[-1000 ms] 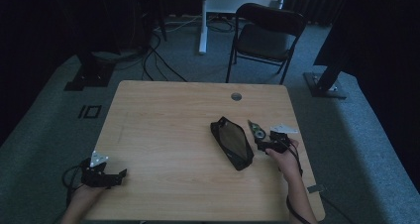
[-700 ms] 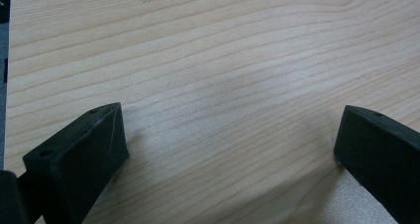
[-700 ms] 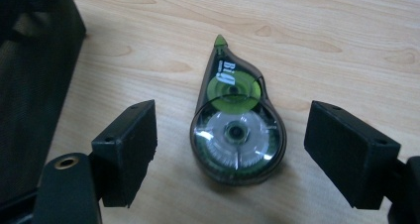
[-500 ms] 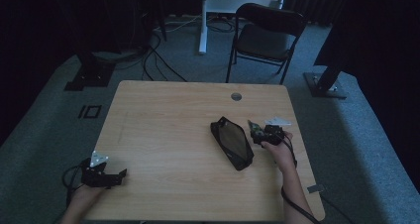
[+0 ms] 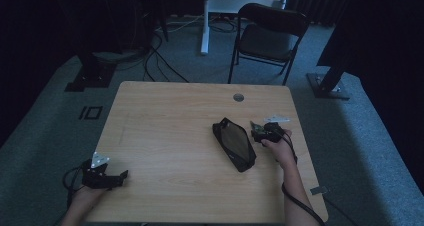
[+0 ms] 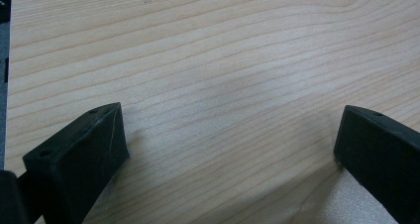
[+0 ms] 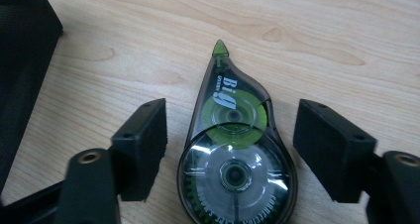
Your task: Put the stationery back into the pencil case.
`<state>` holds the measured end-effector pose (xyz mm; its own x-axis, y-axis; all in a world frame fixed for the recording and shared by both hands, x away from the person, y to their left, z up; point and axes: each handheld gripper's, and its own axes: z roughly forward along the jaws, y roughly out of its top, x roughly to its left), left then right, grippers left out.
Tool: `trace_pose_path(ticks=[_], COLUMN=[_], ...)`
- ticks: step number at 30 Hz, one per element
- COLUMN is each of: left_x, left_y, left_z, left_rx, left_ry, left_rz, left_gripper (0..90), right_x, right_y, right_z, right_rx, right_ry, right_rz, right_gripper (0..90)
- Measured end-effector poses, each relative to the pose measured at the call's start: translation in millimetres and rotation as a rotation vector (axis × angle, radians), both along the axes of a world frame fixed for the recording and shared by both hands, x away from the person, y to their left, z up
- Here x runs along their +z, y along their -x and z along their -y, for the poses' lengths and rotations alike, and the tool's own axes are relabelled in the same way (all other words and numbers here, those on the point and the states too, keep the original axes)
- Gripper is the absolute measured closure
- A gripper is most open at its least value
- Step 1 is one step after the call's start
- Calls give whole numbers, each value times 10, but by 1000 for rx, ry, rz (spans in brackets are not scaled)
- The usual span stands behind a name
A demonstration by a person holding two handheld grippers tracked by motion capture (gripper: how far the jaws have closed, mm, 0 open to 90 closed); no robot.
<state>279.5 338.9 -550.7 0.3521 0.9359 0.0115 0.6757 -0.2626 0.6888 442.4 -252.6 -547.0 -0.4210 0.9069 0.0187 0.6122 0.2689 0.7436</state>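
A correction tape dispenser (image 7: 233, 149), smoky clear plastic with green reels, lies flat on the wooden table (image 5: 170, 126). My right gripper (image 7: 230, 144) is open, one jaw on each side of the dispenser, neither touching it. From above, the right gripper (image 5: 261, 131) sits just right of a black zip pouch (image 5: 234, 144), and the dispenser's green tip (image 5: 255, 127) peeks out there. At the table's front left corner my left gripper (image 5: 119, 176) rests open. Bare wood lies between its jaws in the left gripper view (image 6: 230, 135).
A corner of the black pouch (image 7: 22, 50) lies close on the left in the right gripper view. A round cable hole (image 5: 238, 97) sits near the table's far edge. A black chair (image 5: 267, 33) and stand bases stand on the carpet beyond.
My right gripper has slid forward and slightly left toward the dispenser, closing in beside the pouch. The left gripper has stayed put.
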Motion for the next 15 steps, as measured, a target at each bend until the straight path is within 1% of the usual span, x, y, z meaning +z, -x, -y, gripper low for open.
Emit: trace_pose_path(ticks=[2,6,9,13,15], left_x=[0,0,0,0,0], left_y=[0,0,0,0,0], left_z=[0,0,0,0,0], left_rx=[0,0,0,0,0], left_ry=[0,0,0,0,0], left_rz=[0,0,0,0,0], left_gripper=[0,0,0,0,0], right_x=[-14,-26,-23,-10,10], right_y=[-13,-20,0,12,15], right_z=[-13,-37,-60,-73,-83], right_rx=[6,15,30,19,17], right_ry=[3,14,11,16,31], right_rz=[-7,12,21,11,1], right_gripper=[310,339,437,447,462])
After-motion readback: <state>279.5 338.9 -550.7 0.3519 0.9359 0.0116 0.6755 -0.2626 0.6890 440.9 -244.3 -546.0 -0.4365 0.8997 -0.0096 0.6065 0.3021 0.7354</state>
